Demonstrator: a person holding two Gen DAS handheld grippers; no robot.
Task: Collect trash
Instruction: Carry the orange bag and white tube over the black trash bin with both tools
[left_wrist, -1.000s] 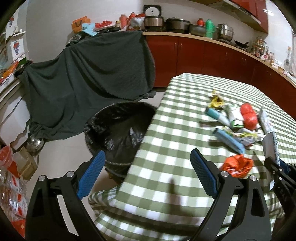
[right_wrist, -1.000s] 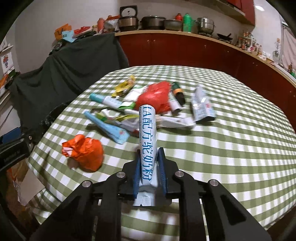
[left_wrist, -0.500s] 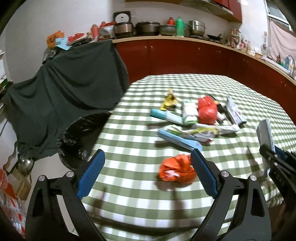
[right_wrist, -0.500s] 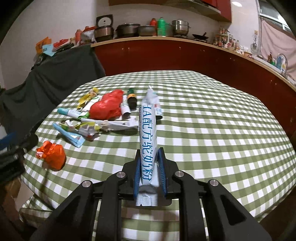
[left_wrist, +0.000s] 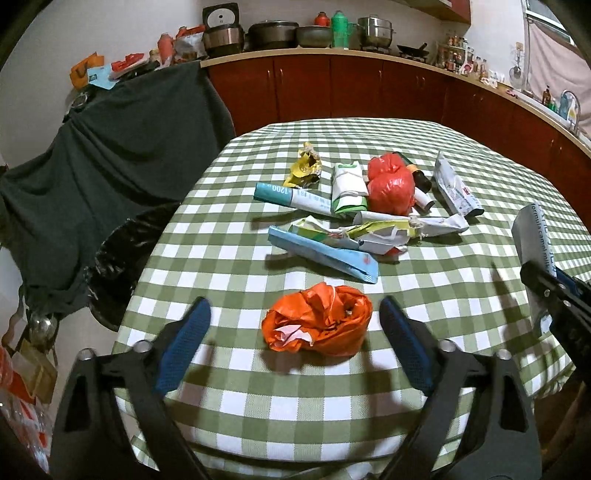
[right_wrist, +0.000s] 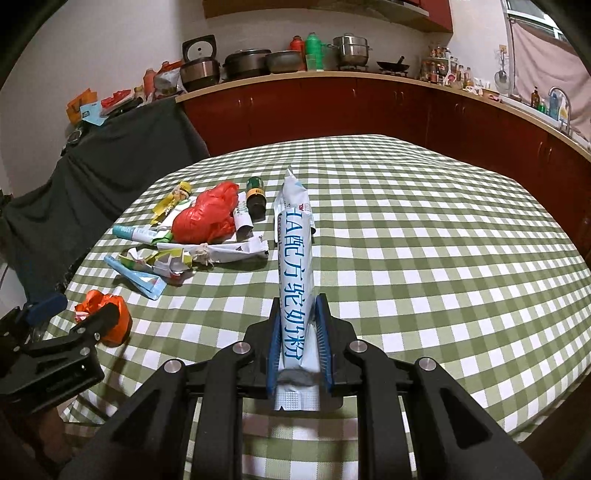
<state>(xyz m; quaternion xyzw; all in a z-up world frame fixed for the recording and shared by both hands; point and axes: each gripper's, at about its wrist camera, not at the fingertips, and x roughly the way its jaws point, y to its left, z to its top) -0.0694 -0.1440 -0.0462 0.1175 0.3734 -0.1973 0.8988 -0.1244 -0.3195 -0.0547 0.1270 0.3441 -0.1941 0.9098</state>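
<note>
Left gripper (left_wrist: 295, 332) is spread wide with jaws closing, straddling the crumpled orange bag (left_wrist: 317, 325); the blue pads (left_wrist: 402, 343) sit on either side of the bag, not touching it. Bag lies on the green-checked table (left_wrist: 229, 258) near its front edge.

Right gripper (right_wrist: 298, 343) is pressed tight on a white powder sachet with blue print (right_wrist: 295, 273), pinching its lower end; the sachet sticks out forward, held above the table. In the left wrist view the same sachet (left_wrist: 535, 236) shows at the right edge, right of the orange bag.

Rest of the trash pile, relative to the orange bag:
- blue flat wrapper (left_wrist: 325, 254) just beyond it
- crumpled white/yellow wrappers (left_wrist: 373, 232) beyond that
- red plastic bag (left_wrist: 389, 184), green-white carton (left_wrist: 347, 188), teal-capped tube (left_wrist: 291, 195) and yellow wrapper (left_wrist: 304, 170) further back
- dark small bottle (left_wrist: 417, 173) and white pouch (left_wrist: 456, 190) back right

Black-lined bin (left_wrist: 122, 258) sits on the floor left of the orange bag, past the table edge, partly under a dark cloth (left_wrist: 103, 155).
</note>
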